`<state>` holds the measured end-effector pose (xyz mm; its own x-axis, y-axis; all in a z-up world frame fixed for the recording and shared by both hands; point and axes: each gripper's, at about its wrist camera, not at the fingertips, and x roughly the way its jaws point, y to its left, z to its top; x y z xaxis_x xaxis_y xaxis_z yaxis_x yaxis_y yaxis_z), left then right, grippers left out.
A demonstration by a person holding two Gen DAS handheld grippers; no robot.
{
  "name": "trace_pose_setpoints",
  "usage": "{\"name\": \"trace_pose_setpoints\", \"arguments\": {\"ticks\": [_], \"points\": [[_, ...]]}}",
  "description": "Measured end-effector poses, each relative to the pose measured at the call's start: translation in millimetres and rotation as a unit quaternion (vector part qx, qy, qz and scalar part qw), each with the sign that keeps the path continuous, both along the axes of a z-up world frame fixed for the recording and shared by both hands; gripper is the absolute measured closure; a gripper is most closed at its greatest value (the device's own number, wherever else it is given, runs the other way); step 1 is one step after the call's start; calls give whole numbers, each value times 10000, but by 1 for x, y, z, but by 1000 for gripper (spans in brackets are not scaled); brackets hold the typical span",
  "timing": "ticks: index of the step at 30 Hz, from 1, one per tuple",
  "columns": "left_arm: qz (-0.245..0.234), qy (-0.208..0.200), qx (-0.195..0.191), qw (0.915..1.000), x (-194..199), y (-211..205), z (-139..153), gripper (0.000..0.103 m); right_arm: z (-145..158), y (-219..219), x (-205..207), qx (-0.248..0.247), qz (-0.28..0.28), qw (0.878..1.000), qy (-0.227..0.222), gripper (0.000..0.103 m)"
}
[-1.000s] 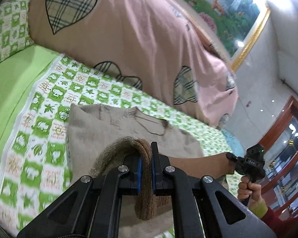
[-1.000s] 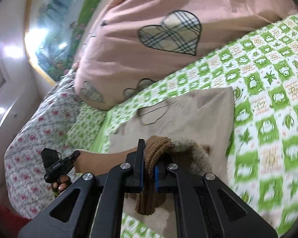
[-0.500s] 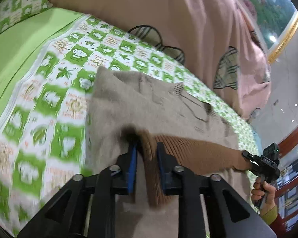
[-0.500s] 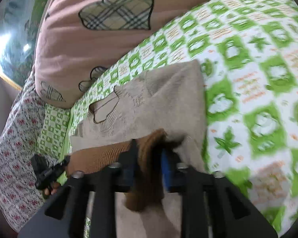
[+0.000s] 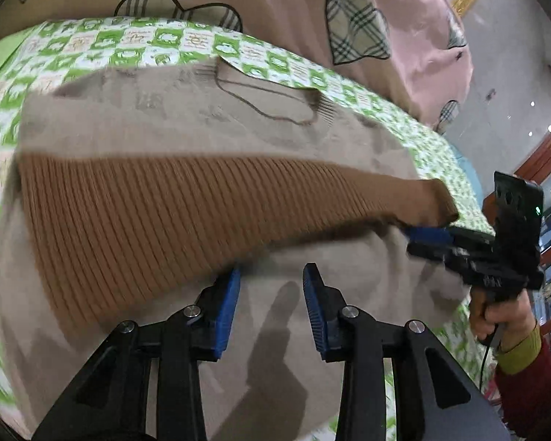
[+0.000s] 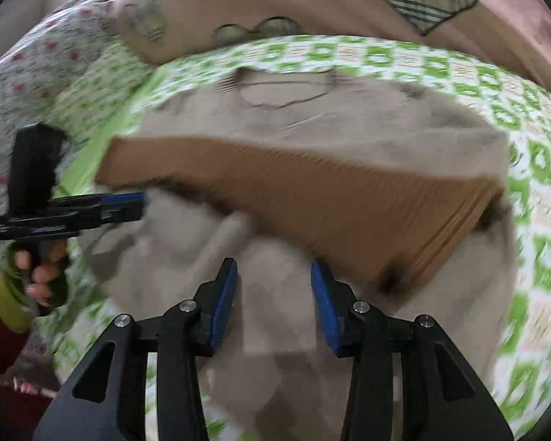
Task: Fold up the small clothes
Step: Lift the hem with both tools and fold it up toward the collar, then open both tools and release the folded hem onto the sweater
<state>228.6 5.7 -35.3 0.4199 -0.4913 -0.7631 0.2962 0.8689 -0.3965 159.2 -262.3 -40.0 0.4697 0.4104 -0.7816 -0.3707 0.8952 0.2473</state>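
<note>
A small beige knit sweater lies flat on the bed, neck opening at the far side. Its brown ribbed hem band is folded up across the middle of the body. It also shows in the right wrist view, with the sweater under it. My left gripper is open and empty just above the fabric below the band. My right gripper is open and empty too. Each gripper shows in the other's view, the right one and the left one.
The green and white checked bedsheet lies under the sweater. A pink quilt with plaid hearts is heaped at the far side. A floral pillow lies at the left in the right wrist view. Wooden furniture stands beyond the bed.
Both grippers carried the brown hem forward over the sweater body, lowered it, then opened and let it go. The hem now lies folded across the sweater.
</note>
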Motion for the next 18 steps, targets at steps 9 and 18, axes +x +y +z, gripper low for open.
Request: {"name": "trace_pose_setpoints", "arguments": {"ticks": [9, 18], "points": [[1644, 54, -302, 9859, 64, 94, 10, 67, 18, -85, 49, 422, -1984, 9788, -271, 60], [2018, -82, -884, 9754, -34, 104, 14, 57, 12, -61, -27, 948, -1759, 9796, -230, 60]]}}
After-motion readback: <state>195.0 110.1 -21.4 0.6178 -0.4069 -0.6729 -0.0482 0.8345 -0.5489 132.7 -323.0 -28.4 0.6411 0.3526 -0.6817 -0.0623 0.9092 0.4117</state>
